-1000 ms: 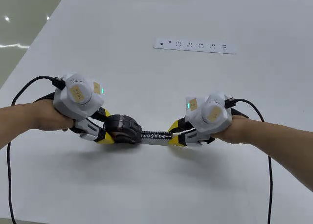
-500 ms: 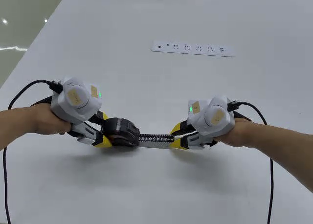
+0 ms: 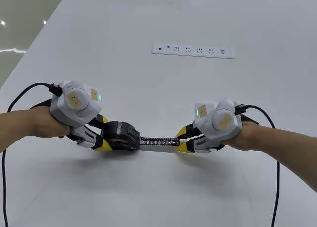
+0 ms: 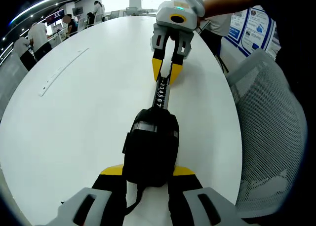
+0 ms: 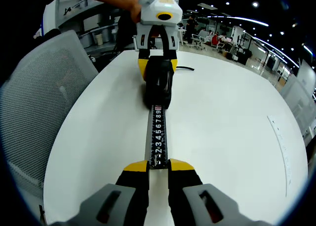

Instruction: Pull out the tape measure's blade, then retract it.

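The tape measure's black case (image 3: 120,136) is held clamped between the yellow-tipped jaws of the left gripper (image 4: 148,170), low at the white table (image 3: 148,192); whether it rests on the surface cannot be told. The end of the blade (image 3: 158,141) is pinched in the right gripper (image 5: 159,165), whose jaws are closed almost fully upon it. A short printed length is seen drawn out between the two, so the pull is judged begun but far from complete, and the retracting is left to be done. A power strip (image 3: 193,50) lies well apart at the back, cables (image 3: 20,95) trail from both grippers, and no obstacle is seen along the blade's line
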Action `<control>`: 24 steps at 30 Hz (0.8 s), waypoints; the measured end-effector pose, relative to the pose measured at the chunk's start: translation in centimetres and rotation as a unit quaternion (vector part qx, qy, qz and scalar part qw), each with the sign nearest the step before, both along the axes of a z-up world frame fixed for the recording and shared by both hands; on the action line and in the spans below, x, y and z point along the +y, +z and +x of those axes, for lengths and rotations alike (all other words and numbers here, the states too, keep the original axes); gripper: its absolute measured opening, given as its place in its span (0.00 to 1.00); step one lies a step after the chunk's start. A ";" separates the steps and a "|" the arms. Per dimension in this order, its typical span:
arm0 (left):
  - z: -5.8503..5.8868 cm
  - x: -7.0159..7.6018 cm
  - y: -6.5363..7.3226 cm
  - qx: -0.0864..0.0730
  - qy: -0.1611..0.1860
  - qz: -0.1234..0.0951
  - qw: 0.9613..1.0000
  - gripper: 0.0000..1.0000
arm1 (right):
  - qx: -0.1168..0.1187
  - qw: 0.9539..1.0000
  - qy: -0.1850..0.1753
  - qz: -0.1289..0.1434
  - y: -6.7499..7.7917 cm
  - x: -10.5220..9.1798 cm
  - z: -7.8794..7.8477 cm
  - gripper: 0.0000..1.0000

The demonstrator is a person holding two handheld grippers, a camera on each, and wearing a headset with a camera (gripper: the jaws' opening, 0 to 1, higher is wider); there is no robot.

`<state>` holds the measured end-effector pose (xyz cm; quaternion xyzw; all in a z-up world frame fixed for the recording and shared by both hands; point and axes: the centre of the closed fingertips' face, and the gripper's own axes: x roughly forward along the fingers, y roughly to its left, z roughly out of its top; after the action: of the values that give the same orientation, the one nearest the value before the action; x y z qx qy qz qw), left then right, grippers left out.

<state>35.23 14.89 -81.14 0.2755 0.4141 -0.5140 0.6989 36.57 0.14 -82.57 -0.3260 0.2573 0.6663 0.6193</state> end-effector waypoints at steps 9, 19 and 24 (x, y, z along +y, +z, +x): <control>0.0 0.0 -0.2 0.002 0.000 0.001 1.000 0.29 | 0.002 1.000 -0.001 -0.005 -0.1 -1.1 0.1 0.12; -0.1 0.1 -0.3 0.006 -0.002 0.005 1.000 0.30 | 0.003 1.000 -0.003 -0.013 -0.3 -2.5 0.0 0.12; -0.2 0.2 -0.5 0.007 0.000 0.006 1.000 0.29 | 0.004 1.000 -0.004 -0.016 -0.3 -3.1 0.0 0.12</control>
<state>35.05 15.04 -81.61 0.2763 0.4225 -0.5137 0.6938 36.61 -3.00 -82.91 -0.3322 0.2717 0.6610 0.6155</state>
